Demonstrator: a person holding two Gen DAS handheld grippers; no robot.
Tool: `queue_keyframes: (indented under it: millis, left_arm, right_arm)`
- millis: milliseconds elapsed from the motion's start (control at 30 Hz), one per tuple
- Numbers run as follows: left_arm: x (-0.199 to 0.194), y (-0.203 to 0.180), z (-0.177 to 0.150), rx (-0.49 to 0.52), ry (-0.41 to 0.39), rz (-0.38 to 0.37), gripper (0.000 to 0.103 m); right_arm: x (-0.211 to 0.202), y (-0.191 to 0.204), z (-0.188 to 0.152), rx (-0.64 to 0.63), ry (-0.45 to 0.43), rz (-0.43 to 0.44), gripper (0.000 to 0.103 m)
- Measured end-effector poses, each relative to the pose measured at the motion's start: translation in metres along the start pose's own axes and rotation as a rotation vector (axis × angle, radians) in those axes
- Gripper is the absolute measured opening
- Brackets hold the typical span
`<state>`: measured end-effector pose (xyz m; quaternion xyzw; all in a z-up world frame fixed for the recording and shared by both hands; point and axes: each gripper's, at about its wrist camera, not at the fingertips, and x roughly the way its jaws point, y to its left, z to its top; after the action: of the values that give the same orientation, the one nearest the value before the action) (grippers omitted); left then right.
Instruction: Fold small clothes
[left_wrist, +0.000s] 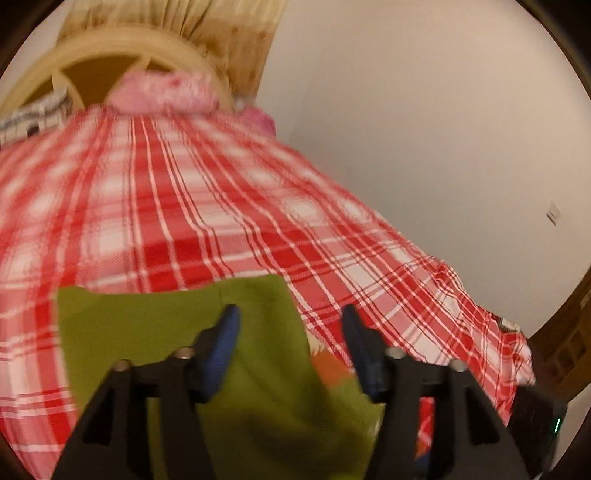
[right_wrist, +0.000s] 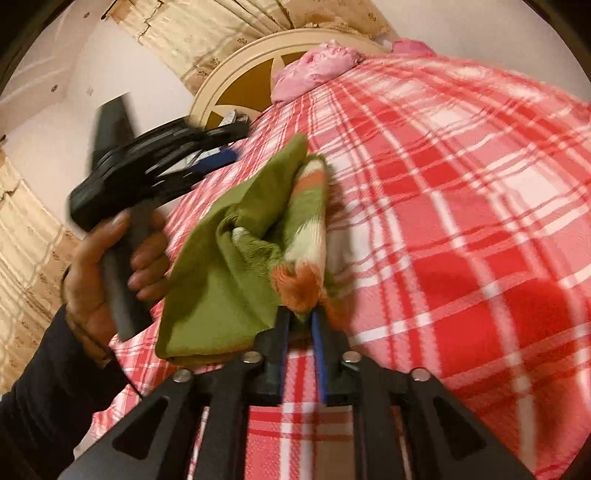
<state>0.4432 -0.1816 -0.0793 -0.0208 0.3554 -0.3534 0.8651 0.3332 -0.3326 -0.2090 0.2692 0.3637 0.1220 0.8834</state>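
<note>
Left wrist view: left gripper (left_wrist: 291, 314) jaws stand wide, the green cloth (left_wrist: 177, 325) lying beneath them on the plaid bed (left_wrist: 207, 206). Right wrist view: right gripper (right_wrist: 301, 317) jaws, narrow, pinch the cloth's orange corner.

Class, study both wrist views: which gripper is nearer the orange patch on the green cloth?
Right. The right gripper has the orange patch at its jaws' tips. The left gripper hovers open over the green cloth, beside the patch.
</note>
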Motion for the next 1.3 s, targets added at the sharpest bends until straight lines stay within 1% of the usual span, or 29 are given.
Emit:
queue_keyframes:
  millis: [33,67,100,133,167,233,267,300,333,367,400,467,533,567,600,667,700,767,833,867,967,1000,1067,1133,1200,1233,1267,1300]
  left_arm:
    - [-0.010,0.001,-0.006,0.016,-0.010,0.022,0.064]
    - [-0.018,0.003,-0.012,0.030,-0.020,0.044,0.065]
    - [-0.029,0.006,-0.022,0.043,-0.036,0.074,0.066]
    - [-0.040,0.010,-0.035,0.050,-0.051,0.125,0.071]
    - [-0.048,0.015,-0.048,0.057,-0.062,0.171,0.074]
    - [-0.059,0.023,-0.068,0.045,-0.068,0.222,0.074]
    - [-0.061,0.026,-0.076,0.030,-0.065,0.228,0.074]
    - [-0.063,0.032,-0.084,0.000,-0.061,0.226,0.075]
    - [-0.064,0.039,-0.092,-0.039,-0.051,0.218,0.078]
    - [-0.062,0.045,-0.098,-0.077,-0.037,0.208,0.079]
    - [-0.059,0.048,-0.104,-0.103,-0.027,0.203,0.079]
    - [-0.054,0.054,-0.111,-0.131,-0.014,0.196,0.079]
    - [-0.049,0.055,-0.116,-0.143,-0.010,0.189,0.079]
    - [-0.048,0.056,-0.116,-0.147,-0.008,0.185,0.079]
    - [-0.048,0.057,-0.116,-0.148,-0.010,0.178,0.079]
    - [-0.045,0.058,-0.116,-0.151,-0.005,0.169,0.083]
    - [-0.044,0.059,-0.117,-0.152,-0.002,0.164,0.084]
    - [-0.039,0.060,-0.121,-0.153,0.018,0.146,0.086]
    - [-0.037,0.059,-0.124,-0.149,0.031,0.147,0.086]
    - [-0.037,0.059,-0.125,-0.146,0.031,0.145,0.086]
    - [-0.038,0.058,-0.127,-0.148,0.026,0.148,0.091]
    - [-0.038,0.059,-0.128,-0.151,0.027,0.148,0.091]
    - [-0.037,0.059,-0.128,-0.156,0.029,0.151,0.092]
    - [-0.037,0.058,-0.130,-0.156,0.033,0.154,0.093]
    - [-0.035,0.057,-0.130,-0.152,0.040,0.160,0.095]
    - [-0.035,0.057,-0.130,-0.152,0.043,0.161,0.096]
    - [-0.034,0.057,-0.130,-0.153,0.046,0.165,0.098]
    - [-0.034,0.058,-0.130,-0.154,0.047,0.166,0.098]
  right_arm:
    - [-0.006,0.002,0.002,-0.015,-0.020,-0.020,0.033]
    - [-0.013,0.005,0.006,-0.031,-0.044,-0.026,0.051]
    - [-0.019,0.008,0.010,-0.041,-0.064,-0.021,0.060]
    - [-0.024,0.011,0.015,-0.053,-0.085,-0.016,0.060]
    - [-0.027,0.016,0.023,-0.073,-0.100,-0.015,0.060]
    - [-0.023,0.028,0.038,-0.112,-0.102,-0.024,0.060]
    - [-0.018,0.032,0.044,-0.123,-0.093,-0.020,0.060]
    - [-0.012,0.036,0.051,-0.127,-0.082,-0.010,0.059]
    - [-0.001,0.040,0.060,-0.126,-0.062,0.002,0.055]
    - [0.009,0.043,0.066,-0.126,-0.045,0.000,0.043]
    - [0.019,0.045,0.073,-0.123,-0.023,-0.002,0.036]
    - [0.049,0.045,0.087,-0.106,0.051,-0.004,0.036]
    - [0.072,0.041,0.090,-0.072,0.116,0.002,0.036]
    - [0.080,0.040,0.091,-0.061,0.139,0.010,0.018]
    - [0.082,0.041,0.091,-0.072,0.137,-0.007,0.014]
    - [0.072,0.048,0.091,-0.118,0.087,-0.059,0.012]
    - [0.069,0.049,0.092,-0.123,0.066,-0.079,0.009]
    - [0.068,0.039,0.094,-0.099,0.056,-0.133,0.008]
    - [0.081,0.025,0.091,-0.072,0.095,-0.156,0.009]
    - [0.087,0.022,0.088,-0.084,0.110,-0.166,0.009]
    - [0.083,0.021,0.088,-0.082,0.097,-0.174,0.009]
    - [0.081,0.023,0.090,-0.085,0.090,-0.181,0.012]
    - [0.074,0.032,0.094,-0.114,0.054,-0.196,0.020]
    - [0.062,0.050,0.097,-0.179,-0.005,-0.207,0.021]
    - [0.057,0.073,0.098,-0.264,-0.036,-0.186,0.021]
    - [0.060,0.084,0.098,-0.312,-0.026,-0.153,0.022]
    - [0.064,0.093,0.095,-0.338,-0.002,-0.128,0.027]
    - [0.072,0.098,0.095,-0.358,0.025,-0.111,0.037]
